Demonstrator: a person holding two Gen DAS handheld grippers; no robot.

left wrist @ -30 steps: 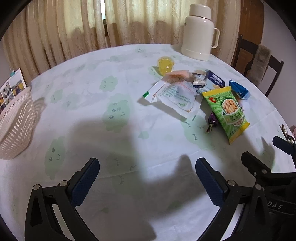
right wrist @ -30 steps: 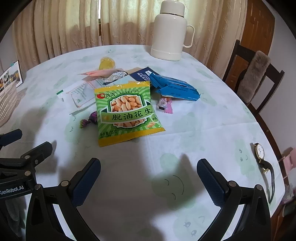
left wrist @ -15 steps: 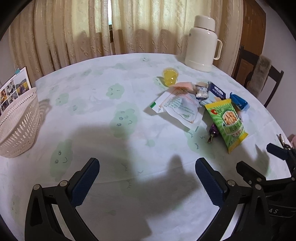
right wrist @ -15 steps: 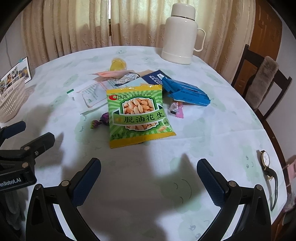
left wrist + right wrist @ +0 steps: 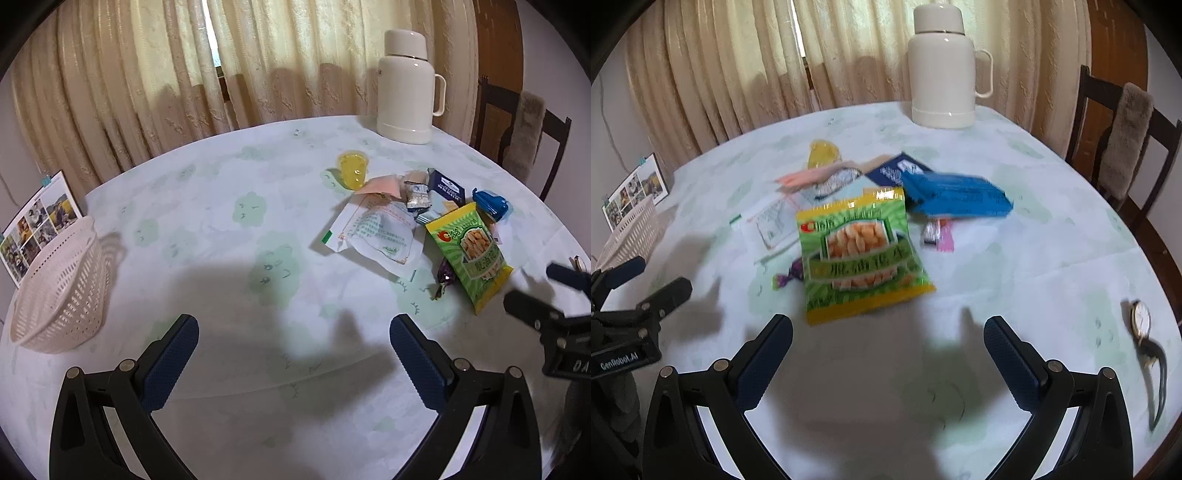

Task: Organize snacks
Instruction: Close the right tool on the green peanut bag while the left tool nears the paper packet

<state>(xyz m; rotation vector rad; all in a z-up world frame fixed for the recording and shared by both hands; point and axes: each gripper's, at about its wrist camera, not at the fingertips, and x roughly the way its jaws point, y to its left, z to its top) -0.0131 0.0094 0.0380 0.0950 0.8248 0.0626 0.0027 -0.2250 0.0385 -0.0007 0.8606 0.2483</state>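
A pile of snacks lies on the round table: a green peanut bag [image 5: 862,254] [image 5: 469,254], a blue packet [image 5: 956,195], a white paper pouch [image 5: 376,232], a purple candy [image 5: 788,277], a small pink candy [image 5: 938,236] and a yellow jelly cup [image 5: 354,170]. A white lattice basket [image 5: 61,291] sits at the table's left. My right gripper [image 5: 886,350] is open and empty, just short of the peanut bag. My left gripper [image 5: 293,350] is open and empty over bare tablecloth, left of the pile.
A white thermos jug [image 5: 943,66] stands at the back of the table. A photo calendar [image 5: 37,225] stands behind the basket. A wristwatch [image 5: 1143,332] lies near the right edge. A wooden chair [image 5: 1123,140] is beyond the table on the right.
Both grippers have drawn back and tilted up, so the snacks look farther off and more of the curtain shows. The right view is now blurred by motion. Both stay open.
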